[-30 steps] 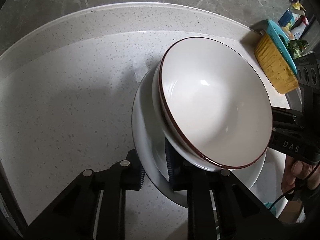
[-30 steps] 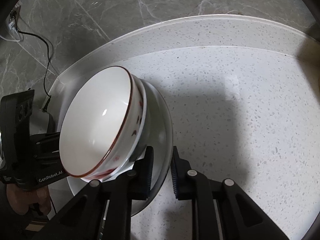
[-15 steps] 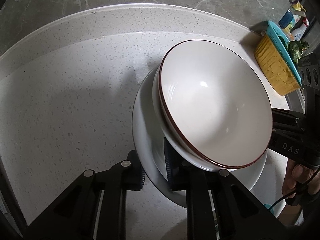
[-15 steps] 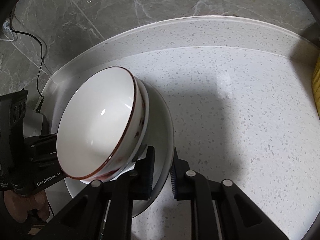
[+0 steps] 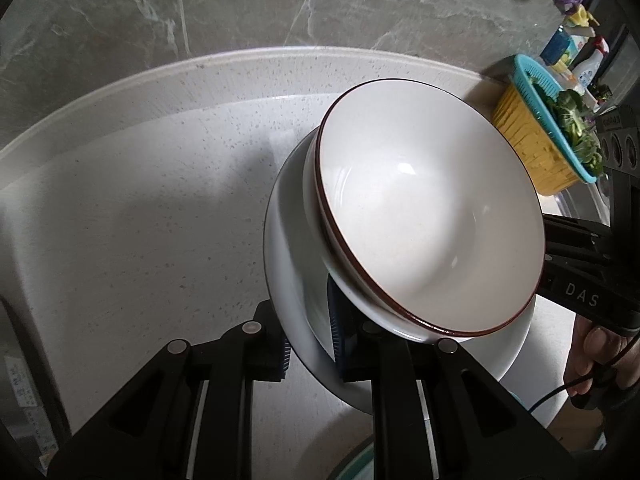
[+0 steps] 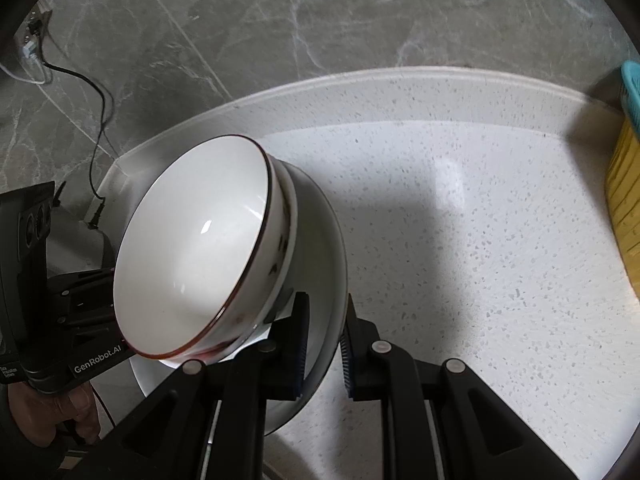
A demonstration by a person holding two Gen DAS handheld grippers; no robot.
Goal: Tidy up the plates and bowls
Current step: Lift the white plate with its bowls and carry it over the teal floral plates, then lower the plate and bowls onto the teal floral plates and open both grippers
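A white plate (image 5: 288,264) carries two nested white bowls, the top bowl (image 5: 432,208) rimmed in dark red. My left gripper (image 5: 310,344) is shut on the plate's left rim, one pad under it and one above. On the opposite rim of the plate (image 6: 328,264) my right gripper (image 6: 324,344) is shut in the same way, with the top bowl (image 6: 196,248) leaning toward the left of that view. The whole stack hangs above the speckled white counter (image 5: 140,220), casting a shadow below. Each view shows the other gripper's body at its edge, held by a hand.
A yellow basket (image 5: 532,152) with a teal colander of leafy greens stands at the counter's right end, with bottles behind it. The same yellow basket (image 6: 626,196) fills the right edge of the right wrist view. A grey marble wall backs the counter, with a black cable (image 6: 96,96) at left.
The plate with its bowls has risen off the counter between both grippers; the counter looks farther away and more of the wall shows. Both grips are unchanged.
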